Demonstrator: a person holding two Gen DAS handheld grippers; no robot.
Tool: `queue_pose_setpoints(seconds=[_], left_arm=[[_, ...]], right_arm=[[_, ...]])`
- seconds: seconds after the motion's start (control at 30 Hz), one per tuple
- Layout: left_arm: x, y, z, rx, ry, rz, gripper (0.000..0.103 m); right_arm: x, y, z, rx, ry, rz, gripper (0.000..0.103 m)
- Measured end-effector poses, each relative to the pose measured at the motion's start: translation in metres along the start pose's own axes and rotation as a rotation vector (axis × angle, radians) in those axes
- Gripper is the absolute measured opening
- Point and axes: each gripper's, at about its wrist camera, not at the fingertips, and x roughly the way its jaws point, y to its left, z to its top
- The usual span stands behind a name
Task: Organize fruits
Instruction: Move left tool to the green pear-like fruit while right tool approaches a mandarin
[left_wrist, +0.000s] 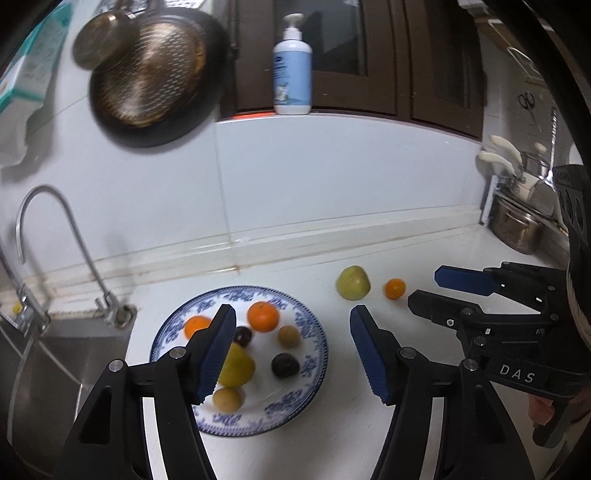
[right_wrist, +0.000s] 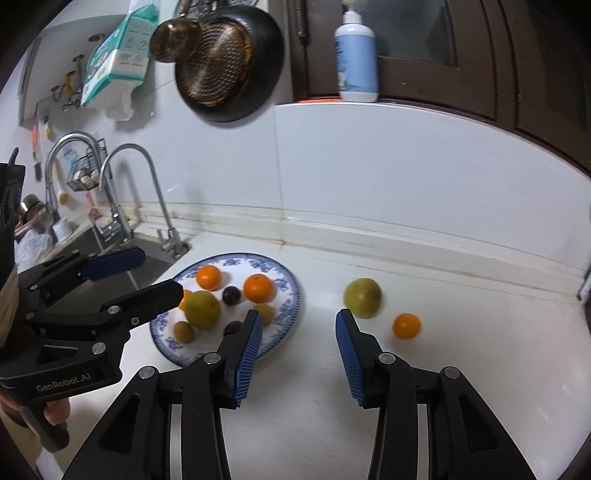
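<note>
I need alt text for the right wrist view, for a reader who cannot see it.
A blue-and-white patterned plate holds several oranges, green and dark fruits on a white kitchen counter. A large green fruit and a small orange lie beside it. The right gripper has empty, open jaws.

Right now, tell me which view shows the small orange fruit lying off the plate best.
The right wrist view: the small orange fruit lies close and unobstructed. The left wrist view shows it smaller and farther off.
</note>
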Motion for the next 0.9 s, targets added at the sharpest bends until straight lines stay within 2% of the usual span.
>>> queue_pose_setpoints(seconds=[0.13,0.4,0.6,0.9], left_arm=[[0.012,-0.010,0.007,0.026,0.012,-0.027,0.067],[0.041,-0.027,0.020,0.059,0.047,-0.093,0.067],[0.067,-0.041,0.032,0.130,0.085,-0.136,0.068],[0.128,-0.057,0.035,0.248,0.214,-0.219,0.069]], right_arm=[[-0.003,-0.012,0.000,0.022,-0.005,-0.039,0.042],[0.000,-0.039,0.000,0.067,0.008,-0.117,0.042],[0.011,-0.059,0.000,0.100,0.039,-0.156,0.042],[0.046,-0.083,-0.003,0.134,0.130,-0.157,0.042]])
